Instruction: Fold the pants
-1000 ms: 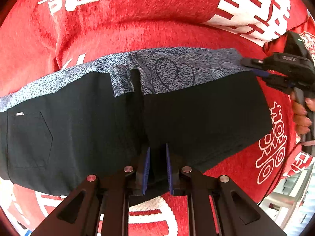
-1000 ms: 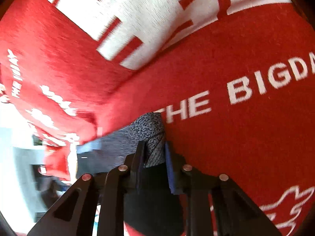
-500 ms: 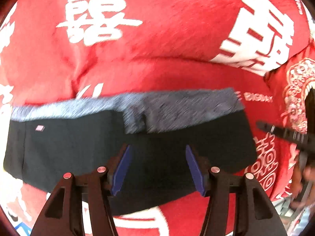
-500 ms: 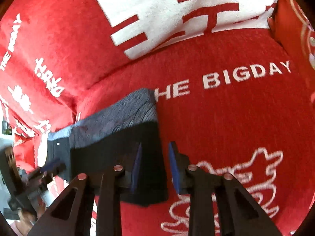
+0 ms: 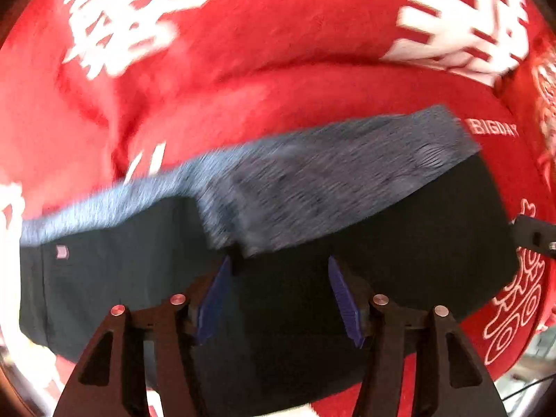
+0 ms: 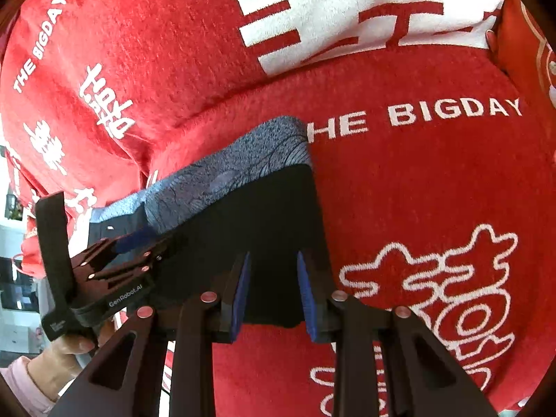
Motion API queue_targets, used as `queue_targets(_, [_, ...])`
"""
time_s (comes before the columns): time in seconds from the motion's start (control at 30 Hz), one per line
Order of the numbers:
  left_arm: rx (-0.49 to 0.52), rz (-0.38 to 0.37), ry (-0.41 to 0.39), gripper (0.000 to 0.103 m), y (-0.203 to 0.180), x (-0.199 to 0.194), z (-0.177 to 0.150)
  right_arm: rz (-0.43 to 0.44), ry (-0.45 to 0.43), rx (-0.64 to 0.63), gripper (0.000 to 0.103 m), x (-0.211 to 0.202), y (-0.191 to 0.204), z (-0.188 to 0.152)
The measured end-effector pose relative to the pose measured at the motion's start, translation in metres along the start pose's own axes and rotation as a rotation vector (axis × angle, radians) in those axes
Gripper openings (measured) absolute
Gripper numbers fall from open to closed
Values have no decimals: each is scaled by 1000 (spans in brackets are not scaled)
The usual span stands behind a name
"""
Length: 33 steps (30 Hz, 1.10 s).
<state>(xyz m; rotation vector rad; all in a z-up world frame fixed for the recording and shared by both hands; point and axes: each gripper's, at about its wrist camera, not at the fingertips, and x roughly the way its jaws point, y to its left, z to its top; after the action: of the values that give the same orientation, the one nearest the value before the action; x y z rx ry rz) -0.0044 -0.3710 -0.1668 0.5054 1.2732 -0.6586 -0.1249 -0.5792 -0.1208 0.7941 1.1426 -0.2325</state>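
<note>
The black pants (image 5: 399, 243) lie folded flat on the red cover, with a blue-grey patterned band (image 5: 312, 177) along the far edge. My left gripper (image 5: 278, 292) is open and empty, its blue pads above the near middle of the pants. My right gripper (image 6: 272, 288) is open and empty over the right end of the pants (image 6: 264, 215). The left gripper (image 6: 114, 264) also shows in the right wrist view, at the left over the pants.
The red plush cover (image 6: 417, 191) with white characters and "THE BIGDAY" lettering spans the seat and the backrest (image 5: 278, 27). A red cushion (image 6: 521, 45) stands at the far right. The seat's front edge and the room floor (image 6: 17, 278) show at the left.
Both grippers have let go of the pants and opened. Both have drawn back, so more of the folded pants shows.
</note>
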Motion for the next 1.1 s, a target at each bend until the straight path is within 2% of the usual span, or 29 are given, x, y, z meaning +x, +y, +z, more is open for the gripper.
queue_targets(0.07, [-156, -57, 32, 63, 30, -2, -8, 5, 5, 3, 31, -5, -2, -4])
queue_targets(0.13, [-216, -29, 30, 64, 43, -10, -13, 1, 0, -20, 31, -9, 3, -8])
queue_targets(0.27, [-250, 97, 50, 64, 49, -21, -24, -2, 12, -104, 31, -10, 24, -14])
queue_targets(0.6, [-387, 167, 125, 64, 71, -35, -73, 53, 131, -318, 32, 35, 108, -14])
queue_targets(0.63, [-401, 174, 127, 64, 74, -37, -78, 65, 152, -337, 34, 40, 114, -15])
queue_targets(0.7, [-432, 179, 127, 64, 81, -40, -88, 65, 175, -398, 51, 46, 129, -22])
queue_targets(0.77, [-464, 175, 125, 64, 89, -41, -97, 31, 156, -502, 59, 47, 144, -34])
queue_targets(0.87, [-488, 178, 123, 64, 98, -39, -109, 1, 139, -614, 59, 53, 161, -49])
queue_targets(1.0, [-470, 152, 142, 64, 107, -32, -109, -48, 125, -648, 59, 69, 177, -54])
queue_targets(1.03, [-455, 138, 138, 64, 110, -32, -109, -87, 114, -659, 59, 75, 183, -57])
queue_targets(1.07, [-434, 135, 133, 64, 113, -33, -109, -134, 104, -670, 54, 78, 185, -58])
queue_targets(1.1, [-419, 139, 133, 64, 116, -32, -107, -178, 97, -668, 37, 82, 185, -58])
